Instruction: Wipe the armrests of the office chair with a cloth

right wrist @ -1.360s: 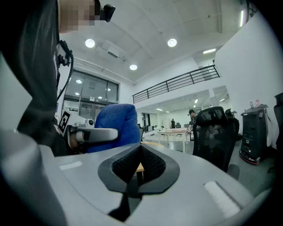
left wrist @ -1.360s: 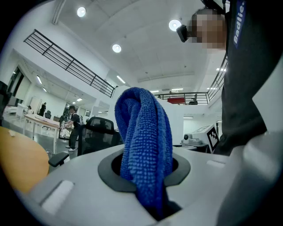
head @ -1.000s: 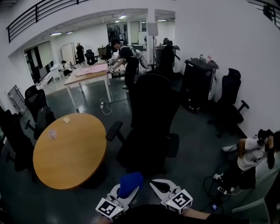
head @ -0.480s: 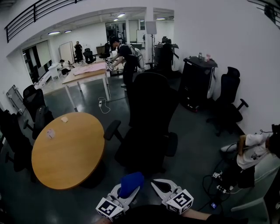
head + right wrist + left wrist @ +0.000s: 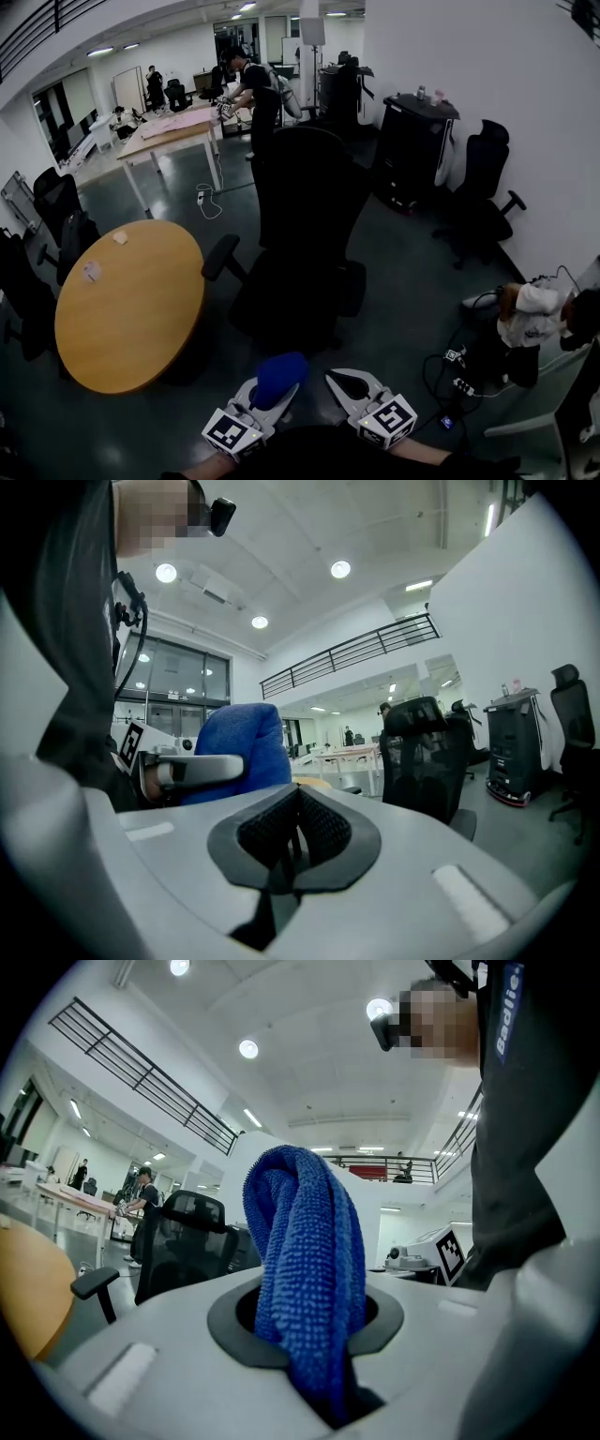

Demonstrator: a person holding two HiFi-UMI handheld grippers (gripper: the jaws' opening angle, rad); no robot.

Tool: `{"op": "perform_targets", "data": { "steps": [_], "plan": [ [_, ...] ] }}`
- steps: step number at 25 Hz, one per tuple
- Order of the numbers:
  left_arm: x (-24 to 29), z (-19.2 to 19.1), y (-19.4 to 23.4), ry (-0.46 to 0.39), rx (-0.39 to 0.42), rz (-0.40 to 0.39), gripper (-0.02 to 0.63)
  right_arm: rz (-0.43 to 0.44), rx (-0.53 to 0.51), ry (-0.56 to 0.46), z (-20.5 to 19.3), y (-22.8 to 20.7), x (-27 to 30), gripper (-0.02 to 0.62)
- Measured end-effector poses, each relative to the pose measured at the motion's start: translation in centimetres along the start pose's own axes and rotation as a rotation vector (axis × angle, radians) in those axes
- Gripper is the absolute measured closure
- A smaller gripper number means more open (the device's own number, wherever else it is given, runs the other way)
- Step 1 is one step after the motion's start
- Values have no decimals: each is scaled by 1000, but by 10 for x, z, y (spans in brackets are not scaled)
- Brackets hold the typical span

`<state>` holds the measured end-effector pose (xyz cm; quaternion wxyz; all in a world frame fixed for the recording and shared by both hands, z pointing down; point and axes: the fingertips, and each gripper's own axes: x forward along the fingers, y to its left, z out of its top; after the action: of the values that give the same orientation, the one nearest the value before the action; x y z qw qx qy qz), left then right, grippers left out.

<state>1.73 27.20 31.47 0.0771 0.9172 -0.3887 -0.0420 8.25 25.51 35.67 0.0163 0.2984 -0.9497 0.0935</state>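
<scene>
Head view, left to right: round table (image 5: 122, 309). One armrest (image 5: 218, 256) juts toward it. Left gripper (image 5: 267, 398) sits low in frame, clamped on the blue cloth (image 5: 279, 373), which is bunched upright. Office chair (image 5: 305, 216) has its back to the camera, well ahead of both grippers. Right gripper (image 5: 339, 382) has jaws together, nothing in them.

Judgement: close in first. Lay a broad fold flat on the armrest pad and wipe along its length. The chair may swivel, so steady it with the free gripper.
</scene>
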Motion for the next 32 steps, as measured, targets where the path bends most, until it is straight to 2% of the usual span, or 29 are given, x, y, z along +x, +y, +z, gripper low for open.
{"op": "perform_targets", "data": {
  "steps": [8, 22, 28, 32],
  "plan": [
    [44, -6, -15, 22, 11, 12, 497, 4, 28, -22, 7, -43, -23, 591],
    [101, -13, -38, 48, 45, 77, 497, 68, 96, -27, 3, -99, -50, 591],
    [108, -15, -31, 58, 39, 91, 497, 105, 118, -35, -2, -105, -42, 591],
    [114, -19, -15, 52, 18, 77, 497, 69, 129, -2, -4, -113, -30, 591]
  ]
}}
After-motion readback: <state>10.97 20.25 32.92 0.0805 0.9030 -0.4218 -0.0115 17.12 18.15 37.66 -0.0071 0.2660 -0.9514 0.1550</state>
